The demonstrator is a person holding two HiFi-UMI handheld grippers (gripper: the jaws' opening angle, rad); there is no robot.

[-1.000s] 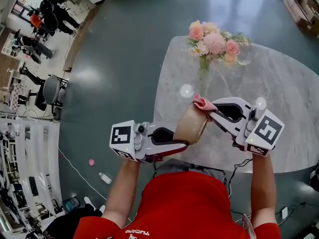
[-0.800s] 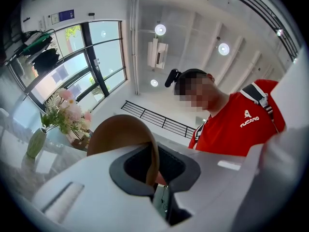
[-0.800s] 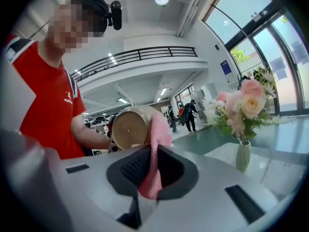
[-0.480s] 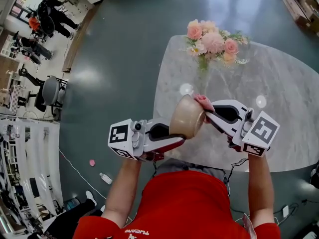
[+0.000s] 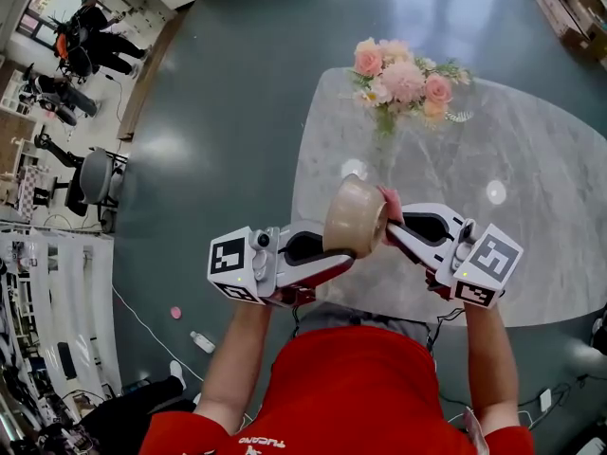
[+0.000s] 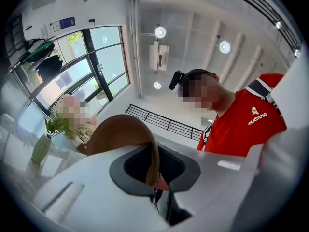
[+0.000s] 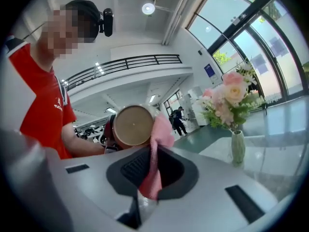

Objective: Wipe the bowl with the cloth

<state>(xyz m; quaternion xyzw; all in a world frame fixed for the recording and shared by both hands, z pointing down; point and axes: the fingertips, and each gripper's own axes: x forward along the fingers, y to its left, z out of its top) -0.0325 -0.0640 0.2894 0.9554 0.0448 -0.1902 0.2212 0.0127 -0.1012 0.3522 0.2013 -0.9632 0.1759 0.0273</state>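
A tan bowl [image 5: 355, 218] is held up in the air over the table's near edge, tipped on its side. My left gripper [image 5: 343, 255] is shut on the bowl's rim [image 6: 152, 164], which stands edge-on between the jaws. My right gripper [image 5: 392, 226] is shut on a pink cloth [image 5: 390, 200] and presses it against the bowl's right side. In the right gripper view the cloth [image 7: 155, 154] hangs from the jaws beside the bowl's round base [image 7: 133, 125]. The bowl's inside is hidden from the head view.
A glass vase of pink flowers [image 5: 402, 76] stands on the grey marble table [image 5: 541, 159] beyond the bowl, also in the right gripper view as the vase [image 7: 237, 147]. Grey floor lies to the left, with chairs and people far off at the upper left.
The bowl has risen a little and turned, its base now facing more upward. The right gripper has rolled and drawn in toward the bowl, the cloth sliding from the top rim to its side.
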